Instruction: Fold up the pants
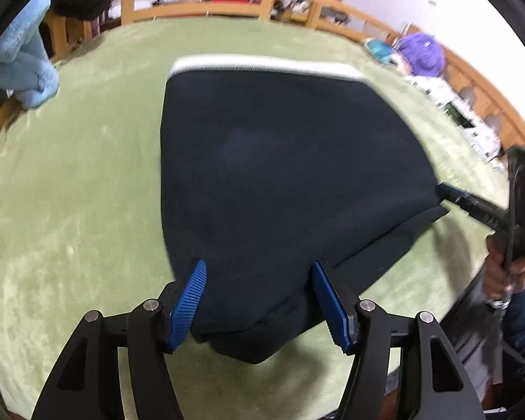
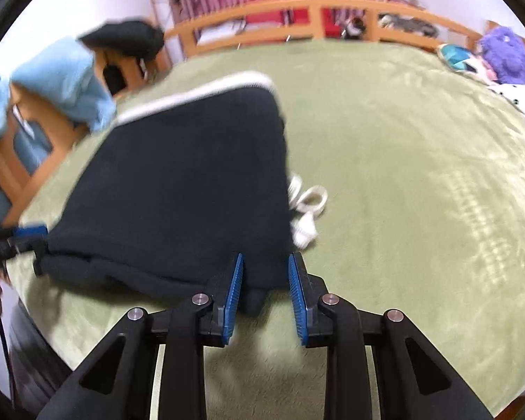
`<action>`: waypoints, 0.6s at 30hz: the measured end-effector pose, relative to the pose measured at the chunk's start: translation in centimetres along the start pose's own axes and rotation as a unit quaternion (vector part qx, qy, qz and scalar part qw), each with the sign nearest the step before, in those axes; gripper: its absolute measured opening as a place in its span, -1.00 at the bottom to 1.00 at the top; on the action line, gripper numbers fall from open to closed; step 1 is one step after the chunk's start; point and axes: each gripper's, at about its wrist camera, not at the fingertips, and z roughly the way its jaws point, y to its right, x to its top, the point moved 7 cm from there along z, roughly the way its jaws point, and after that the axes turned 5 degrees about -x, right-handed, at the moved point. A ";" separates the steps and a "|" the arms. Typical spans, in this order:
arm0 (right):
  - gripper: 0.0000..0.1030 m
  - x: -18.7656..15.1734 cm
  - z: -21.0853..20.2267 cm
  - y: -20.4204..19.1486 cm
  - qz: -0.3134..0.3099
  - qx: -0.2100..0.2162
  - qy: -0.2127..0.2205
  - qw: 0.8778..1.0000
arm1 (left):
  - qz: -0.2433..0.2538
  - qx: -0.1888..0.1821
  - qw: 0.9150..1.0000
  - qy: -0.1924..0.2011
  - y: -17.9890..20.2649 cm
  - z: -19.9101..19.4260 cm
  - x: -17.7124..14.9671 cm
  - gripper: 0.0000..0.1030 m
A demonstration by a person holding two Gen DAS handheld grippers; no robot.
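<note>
Navy pants (image 1: pixel 280 175) lay folded on the green blanket (image 1: pixel 70 210), both grippers at their near edge.

Dark fabric with a white waistband on the far side ran between the left gripper (image 1: pixel 259 301) fingers, which stood fairly wide with no pad visibly pressing. The right gripper (image 2: pixel 265 297) fingers were narrower, the near corner of cloth lying between them; whether they pinched it I could not tell. A white drawstring (image 2: pixel 308 210) trailed just beyond the right fingertips. The step looked like taking the near edge; next, both would need a firm pinch before lifting it toward the waistband.
</note>
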 end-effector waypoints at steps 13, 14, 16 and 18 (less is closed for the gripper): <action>-0.36 9.1 0.3 -1.0 -0.048 -0.002 0.059 0.997 | -0.031 -0.006 0.998 0.063 -2.1 -0.3 9.4 0.18; -0.35 10.3 1.2 -1.7 -0.056 -0.007 0.066 0.996 | -0.042 -0.001 0.997 0.067 -2.6 0.5 11.1 0.18; -0.35 12.4 3.0 -2.9 -0.070 -0.021 0.074 0.995 | -0.052 -0.009 0.996 0.076 -2.5 1.7 13.2 0.18; -0.35 13.9 4.9 -4.4 -0.081 -0.017 0.075 0.994 | -0.055 -0.012 0.995 0.079 -3.0 3.5 15.7 0.18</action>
